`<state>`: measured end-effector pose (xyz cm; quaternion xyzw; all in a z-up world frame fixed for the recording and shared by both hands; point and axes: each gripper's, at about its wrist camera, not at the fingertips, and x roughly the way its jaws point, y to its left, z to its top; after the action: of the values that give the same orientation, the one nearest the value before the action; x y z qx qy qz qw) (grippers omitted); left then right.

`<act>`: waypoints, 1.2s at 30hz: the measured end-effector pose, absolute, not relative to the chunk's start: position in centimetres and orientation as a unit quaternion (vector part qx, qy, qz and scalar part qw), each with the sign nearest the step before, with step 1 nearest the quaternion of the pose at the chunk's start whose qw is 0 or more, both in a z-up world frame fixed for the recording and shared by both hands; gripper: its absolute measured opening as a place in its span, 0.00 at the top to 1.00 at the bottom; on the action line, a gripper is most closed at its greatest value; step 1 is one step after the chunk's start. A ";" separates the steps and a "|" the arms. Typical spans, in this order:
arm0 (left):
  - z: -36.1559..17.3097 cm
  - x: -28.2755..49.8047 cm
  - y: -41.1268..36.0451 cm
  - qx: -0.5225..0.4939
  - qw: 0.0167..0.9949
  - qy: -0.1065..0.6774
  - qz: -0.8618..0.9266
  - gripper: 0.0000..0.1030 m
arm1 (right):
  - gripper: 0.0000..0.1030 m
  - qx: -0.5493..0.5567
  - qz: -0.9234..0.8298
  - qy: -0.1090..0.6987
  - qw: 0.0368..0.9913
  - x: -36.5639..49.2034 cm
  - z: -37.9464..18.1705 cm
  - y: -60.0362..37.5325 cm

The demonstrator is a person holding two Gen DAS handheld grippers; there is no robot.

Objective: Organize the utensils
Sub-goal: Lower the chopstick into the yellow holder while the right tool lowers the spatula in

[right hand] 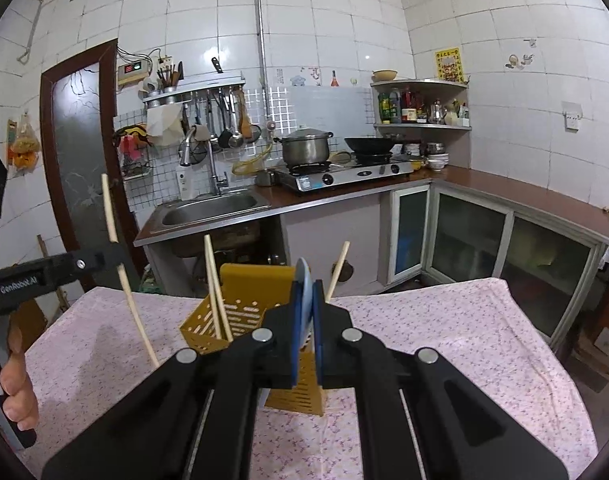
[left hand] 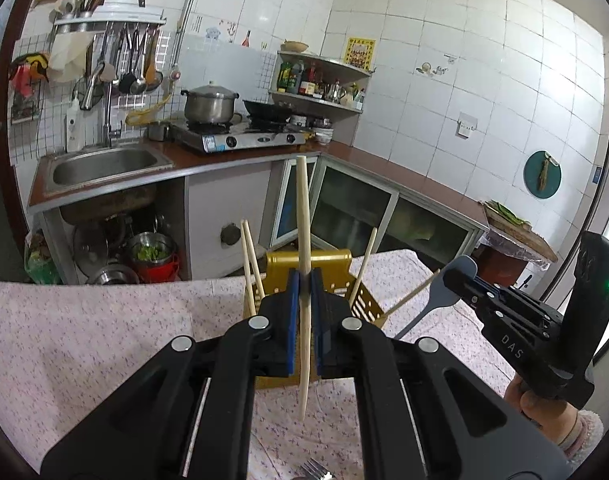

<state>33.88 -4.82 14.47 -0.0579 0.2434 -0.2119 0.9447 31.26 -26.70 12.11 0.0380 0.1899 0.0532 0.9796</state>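
My left gripper [left hand: 304, 280] is shut on a long pale chopstick [left hand: 302, 208], which stands nearly upright above the table. Just behind it a golden slotted utensil holder [left hand: 328, 258] stands on the flowered cloth with several chopsticks [left hand: 248, 256] leaning in it. At the right, my right gripper [left hand: 454, 276] is shut on a grey-blue spatula [left hand: 440, 300]. The right wrist view shows that gripper [right hand: 310, 280] clamping the spatula [right hand: 303, 300] edge-on, in front of the holder [right hand: 244, 312]. The left gripper [right hand: 114, 258] shows at the left with its chopstick [right hand: 110, 208].
A fork [left hand: 314, 472] lies on the cloth [left hand: 84, 340] at the near edge. Beyond the table's far edge are a counter with a sink [right hand: 208, 208], a stove with a pot [right hand: 306, 146] and a wok. A chopping board [left hand: 516, 232] sits to the right.
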 end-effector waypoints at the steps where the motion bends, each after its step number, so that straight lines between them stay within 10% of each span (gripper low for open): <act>1: 14.9 34.0 -4.8 -0.057 0.946 0.238 -0.212 0.96 | 0.95 0.036 0.049 0.191 0.980 31.4 12.4 -26.8; 13: 18.7 36.0 -6.8 -0.021 0.961 0.173 -0.216 0.96 | 0.95 0.018 0.015 0.165 0.986 33.6 16.3 -27.3; 36: 9.7 40.7 -7.4 -0.019 0.956 0.201 -0.211 0.96 | 0.95 -0.077 -0.011 0.168 0.983 36.6 12.9 -23.6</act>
<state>40.74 -7.45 9.70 -0.0190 0.2011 -0.2113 0.9563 36.63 -23.63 12.90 -0.0771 0.1677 -0.0111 0.9828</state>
